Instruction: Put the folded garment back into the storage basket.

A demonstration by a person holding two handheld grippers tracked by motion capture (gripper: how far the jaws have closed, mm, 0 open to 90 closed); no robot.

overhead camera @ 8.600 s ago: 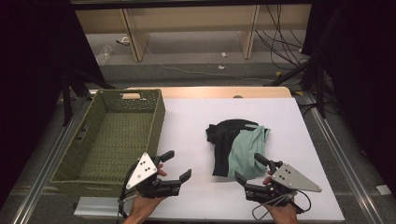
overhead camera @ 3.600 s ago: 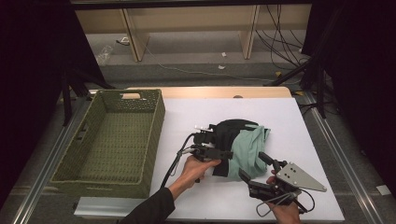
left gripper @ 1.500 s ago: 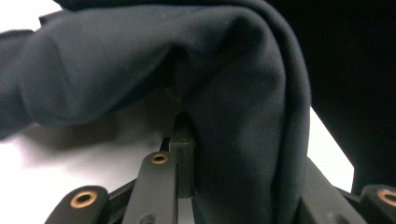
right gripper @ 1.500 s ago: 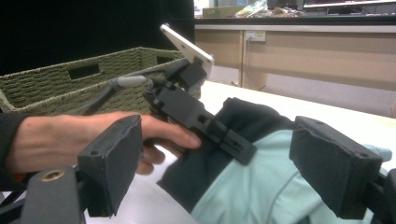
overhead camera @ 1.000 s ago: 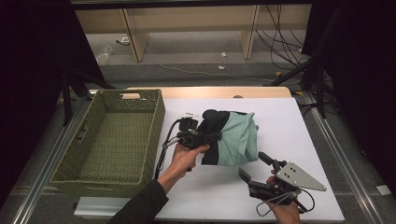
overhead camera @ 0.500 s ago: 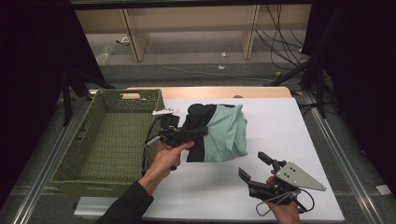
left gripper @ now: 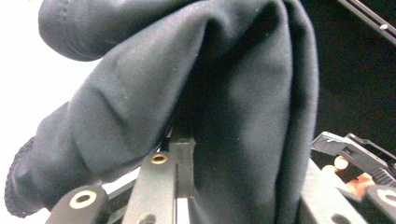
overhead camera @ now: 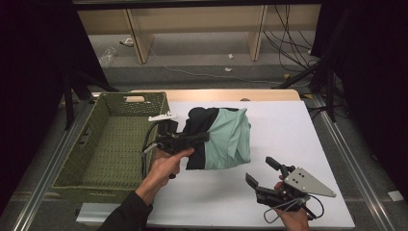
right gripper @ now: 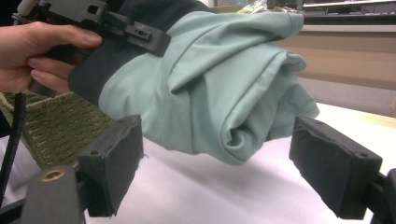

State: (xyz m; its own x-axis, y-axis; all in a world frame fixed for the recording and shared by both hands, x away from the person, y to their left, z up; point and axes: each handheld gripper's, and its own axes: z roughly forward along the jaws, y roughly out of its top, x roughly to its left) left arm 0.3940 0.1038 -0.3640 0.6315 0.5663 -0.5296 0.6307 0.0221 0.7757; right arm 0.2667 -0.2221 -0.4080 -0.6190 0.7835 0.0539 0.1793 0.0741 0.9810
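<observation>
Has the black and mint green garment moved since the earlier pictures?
Yes. The black and mint green garment has been lifted and carried left, toward the green woven basket.

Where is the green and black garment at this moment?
In the high view, the garment hangs mid-table from the left gripper, just right of the green basket.

The basket (overhead camera: 110,144) sits at the table's (overhead camera: 298,139) left. Just right of it hangs the garment (overhead camera: 221,137) — held above the table. The right gripper (overhead camera: 267,175) rests nearer the person.

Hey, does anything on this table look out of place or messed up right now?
Nothing damaged or spilled. The black and mint garment hangs bunched from the left claw, clear of the table beside the green basket.
</observation>
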